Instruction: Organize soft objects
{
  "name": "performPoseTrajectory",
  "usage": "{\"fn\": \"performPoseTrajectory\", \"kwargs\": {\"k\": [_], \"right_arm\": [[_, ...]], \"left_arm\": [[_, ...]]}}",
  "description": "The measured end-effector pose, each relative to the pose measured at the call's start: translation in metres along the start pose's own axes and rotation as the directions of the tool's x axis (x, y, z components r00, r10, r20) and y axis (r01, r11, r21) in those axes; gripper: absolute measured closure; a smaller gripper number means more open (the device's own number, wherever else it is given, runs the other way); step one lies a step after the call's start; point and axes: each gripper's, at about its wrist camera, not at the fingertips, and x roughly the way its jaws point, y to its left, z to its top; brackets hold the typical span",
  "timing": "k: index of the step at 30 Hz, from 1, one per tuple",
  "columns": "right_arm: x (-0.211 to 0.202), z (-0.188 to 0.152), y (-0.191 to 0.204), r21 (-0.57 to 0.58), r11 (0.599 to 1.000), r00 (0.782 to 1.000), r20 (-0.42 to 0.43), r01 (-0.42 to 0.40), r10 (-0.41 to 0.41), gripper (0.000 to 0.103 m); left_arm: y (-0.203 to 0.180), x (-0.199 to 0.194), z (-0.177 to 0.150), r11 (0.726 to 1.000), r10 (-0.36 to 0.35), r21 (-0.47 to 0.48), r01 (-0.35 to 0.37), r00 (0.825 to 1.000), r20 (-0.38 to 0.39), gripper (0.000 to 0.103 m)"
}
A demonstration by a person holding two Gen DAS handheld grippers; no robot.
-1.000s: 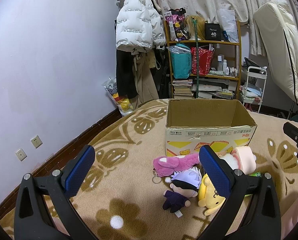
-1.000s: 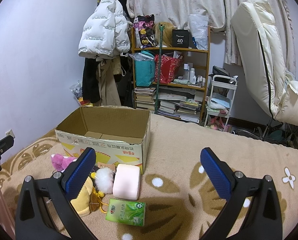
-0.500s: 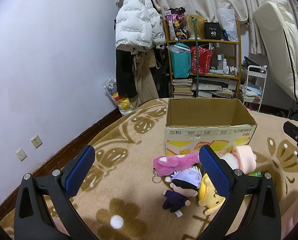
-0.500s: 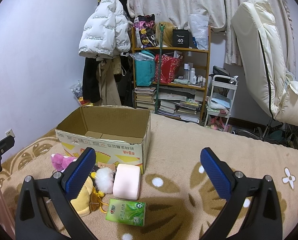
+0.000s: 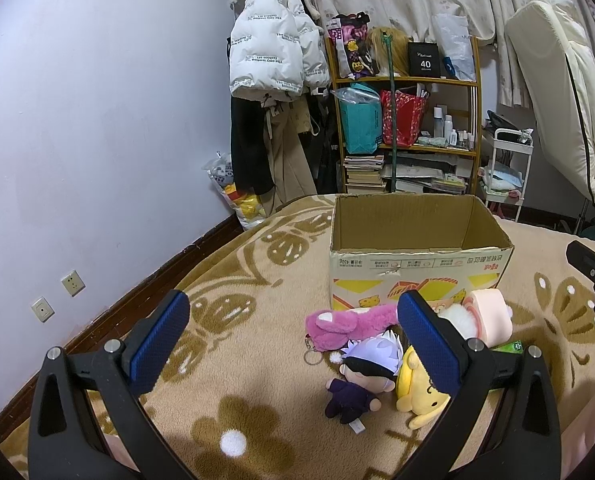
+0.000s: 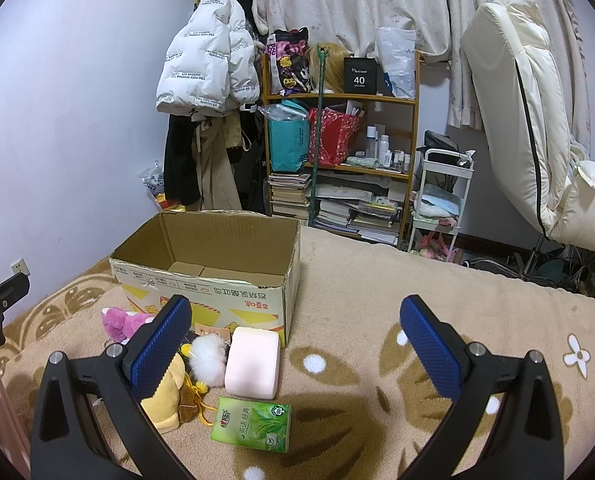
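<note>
A cluttered bedroom; the work surface is a tan flower-patterned blanket [image 5: 257,392] spread over a bed. On it stands an open cardboard box [image 5: 417,268], seemingly empty. Just in front of its near wall lie the soft objects in a loose heap: a pink plush [image 5: 345,326], a purple-haired doll [image 5: 361,380], a yellow plush [image 5: 417,392], a white pompom [image 6: 207,360], a pink block [image 6: 253,362] and a green tissue pack [image 6: 251,424]. The left gripper [image 5: 293,340] and right gripper [image 6: 293,344] both hover above the blanket, jaws apart, holding nothing. The step in hand is judged to be choosing a first item: take an outer, unentangled one, close on its bulk rather than a keyring or limb, lift clear before crossing the box rim. Against the earlier frames, nothing has visibly moved; both tools hold the same pose.
</note>
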Motion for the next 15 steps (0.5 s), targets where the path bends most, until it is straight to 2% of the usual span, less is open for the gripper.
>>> {"fn": "performPoseTrajectory", "kwargs": {"k": [10,15], "right_arm": [[0.000,0.001,-0.001,-0.004,1.000,1.000,-0.005,-0.005,0.005,0.000],[0.005,-0.001,0.003,-0.018,1.000,0.999,-0.034,-0.007,0.007,0.000]], "left_arm": [[0.005,0.007,-0.010,1.000,-0.021,-0.013,0.021,0.999,-0.049,0.001],[0.009,0.019,-0.011,0.999,-0.030,-0.031,0.027,0.994,-0.108,0.001]]}}
